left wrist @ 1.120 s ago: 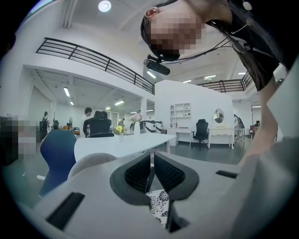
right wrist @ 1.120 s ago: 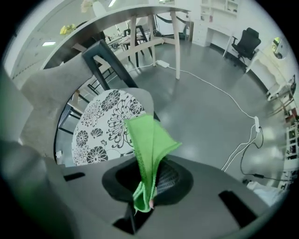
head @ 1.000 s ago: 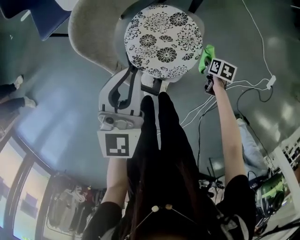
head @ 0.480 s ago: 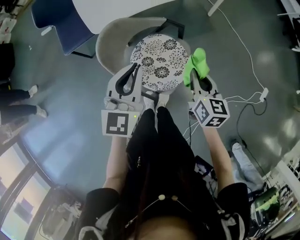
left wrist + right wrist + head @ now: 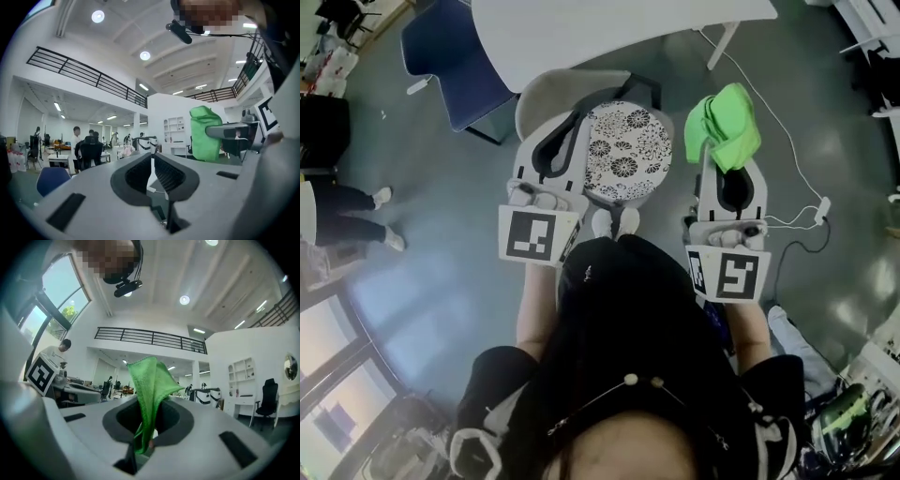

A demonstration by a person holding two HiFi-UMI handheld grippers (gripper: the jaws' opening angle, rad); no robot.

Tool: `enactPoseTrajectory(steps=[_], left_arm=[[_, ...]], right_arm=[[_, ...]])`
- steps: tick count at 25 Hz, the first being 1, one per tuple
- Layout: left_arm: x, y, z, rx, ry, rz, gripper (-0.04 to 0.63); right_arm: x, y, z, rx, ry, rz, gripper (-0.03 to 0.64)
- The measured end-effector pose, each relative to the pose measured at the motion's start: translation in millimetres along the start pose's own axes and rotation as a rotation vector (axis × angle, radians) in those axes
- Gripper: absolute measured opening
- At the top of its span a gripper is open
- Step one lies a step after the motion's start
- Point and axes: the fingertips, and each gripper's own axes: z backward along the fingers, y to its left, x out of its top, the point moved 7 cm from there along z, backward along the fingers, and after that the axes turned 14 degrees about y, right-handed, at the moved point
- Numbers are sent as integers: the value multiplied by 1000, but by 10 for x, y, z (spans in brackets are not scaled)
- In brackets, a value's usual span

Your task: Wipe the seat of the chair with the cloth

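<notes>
Your right gripper [image 5: 150, 411] is clamped on the green cloth [image 5: 727, 127]: a fold is pinched between its jaws and the rest is bunched up past the tips. Your left gripper [image 5: 151, 161] has its jaws drawn together with nothing between them. Both are held up in front of you, pointing out across the room rather than down (each gripper view shows ceiling and far walls, not the chair). The seat [image 5: 628, 150], a round cushion with a black-and-white flower print, lies below and between them. The cloth is off to its right and not touching it, so I judge the wiping is not under way.

To do it well, tip the right gripper downward and lay the loose bunch flat on the cushion, not the hard tips. Clamp firmly, since only a fold looks caught. Wipe in overlapping passes from the backrest [image 5: 546, 94] side toward you, out to the rim, with the left gripper clear of the path.
</notes>
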Motion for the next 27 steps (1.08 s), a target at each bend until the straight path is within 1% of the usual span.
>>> enactPoseTrajectory(steps=[3, 7, 9, 11, 13, 16, 19, 22, 27], left_arm=[[125, -48, 126, 4, -39, -33, 25], [194, -100, 242, 24, -56, -52, 25], [225, -126, 267, 26, -67, -58, 25], [244, -150, 294, 29, -77, -68, 25], [247, -176, 323, 34, -84, -74, 25], [236, -212, 363, 35, -82, -79, 25], [229, -207, 395, 42, -82, -83, 25], [232, -173, 425, 51, -88, -78, 25], [231, -120, 509, 63, -87, -69, 25]], right_arm=[[87, -25, 78, -11, -29, 30, 44], [110, -95, 212, 13, -13, 35, 43], [108, -132, 281, 5, -5, 46, 43], [85, -150, 320, 1, 8, 34, 43], [49, -148, 321, 14, 16, -4, 43], [25, -111, 297, 30, 6, -37, 43], [46, -46, 251, 47, -19, -45, 43], [79, 15, 235, 53, -36, -25, 43], [117, 88, 293, 66, -35, -2, 43]])
